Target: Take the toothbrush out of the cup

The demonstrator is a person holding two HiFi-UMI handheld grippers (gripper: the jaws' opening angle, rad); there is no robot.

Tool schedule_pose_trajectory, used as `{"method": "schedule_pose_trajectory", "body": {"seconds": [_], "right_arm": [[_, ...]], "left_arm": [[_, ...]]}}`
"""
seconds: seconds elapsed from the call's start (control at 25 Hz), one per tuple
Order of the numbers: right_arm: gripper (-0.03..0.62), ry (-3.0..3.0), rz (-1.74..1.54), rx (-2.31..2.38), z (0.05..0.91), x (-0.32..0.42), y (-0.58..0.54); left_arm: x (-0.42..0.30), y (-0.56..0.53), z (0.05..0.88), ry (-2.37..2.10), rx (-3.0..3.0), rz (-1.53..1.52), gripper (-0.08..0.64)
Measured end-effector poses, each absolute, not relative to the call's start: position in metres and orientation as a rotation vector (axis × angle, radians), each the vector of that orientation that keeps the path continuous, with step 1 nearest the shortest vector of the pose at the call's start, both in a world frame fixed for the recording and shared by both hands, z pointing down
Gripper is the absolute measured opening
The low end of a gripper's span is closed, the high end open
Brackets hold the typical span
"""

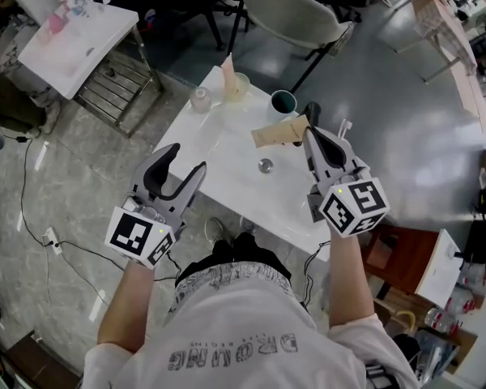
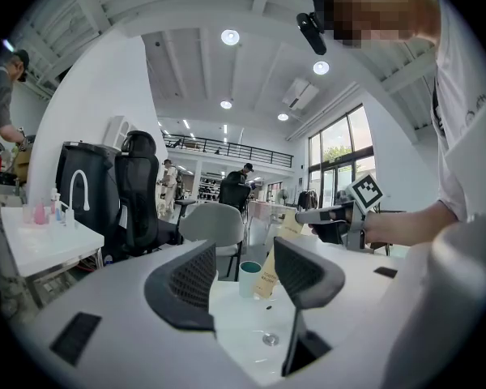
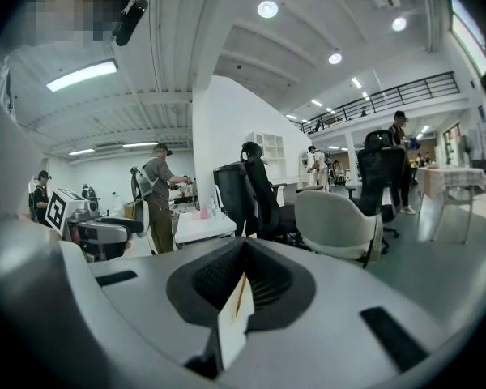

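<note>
Right tongs [image 1: 309, 125]: closed tight on one end of the boxed toothbrush [image 1: 279, 134]. In the right gripper view the thin edge of the carton [image 3: 234, 324] sits pinched between the two ribbed pads [image 3: 267, 278].
Boxed toothbrush: a flat beige carton, outside the cup [image 1: 283, 101] and held in the air just in front of it. Its free end points toward the person's left. In the left gripper view it slants [image 2: 274, 267], with its lower end just beside the cup [image 2: 249, 278].
Cup: white outside and teal inside, upright on the far right part of the surface [image 1: 227, 154].
Left tongs [image 1: 186, 159]: spread apart with nothing between them [image 2: 243, 258], held about level over the near left corner of the surface.
Far edge of the surface: a tall beige carton [image 1: 228, 78] stands against a pale cup [image 1: 241, 87]. I cannot tell whether it is inside that cup. A small pinkish jar [image 1: 200, 98] sits just to the left of them.
Middle of the surface: a small metal disc [image 1: 265, 165] lies flat, apart from everything else.
</note>
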State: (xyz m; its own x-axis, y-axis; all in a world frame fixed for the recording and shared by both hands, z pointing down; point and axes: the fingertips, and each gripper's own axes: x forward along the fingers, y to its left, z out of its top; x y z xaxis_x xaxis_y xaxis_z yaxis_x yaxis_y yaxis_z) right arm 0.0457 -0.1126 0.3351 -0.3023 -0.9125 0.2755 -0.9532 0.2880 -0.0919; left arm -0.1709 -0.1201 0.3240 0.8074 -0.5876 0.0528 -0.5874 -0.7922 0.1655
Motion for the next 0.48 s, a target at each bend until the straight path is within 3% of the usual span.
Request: {"method": "schedule_pose_trajectory", "body": {"seconds": [0.48], "right_arm": [[0.009,-2.379,0.36,1.74,0.341,0.039,-0.118]], "left_arm": [[-0.169,-0.146,0.324,-0.917,2.841,0.024,0.244]]}}
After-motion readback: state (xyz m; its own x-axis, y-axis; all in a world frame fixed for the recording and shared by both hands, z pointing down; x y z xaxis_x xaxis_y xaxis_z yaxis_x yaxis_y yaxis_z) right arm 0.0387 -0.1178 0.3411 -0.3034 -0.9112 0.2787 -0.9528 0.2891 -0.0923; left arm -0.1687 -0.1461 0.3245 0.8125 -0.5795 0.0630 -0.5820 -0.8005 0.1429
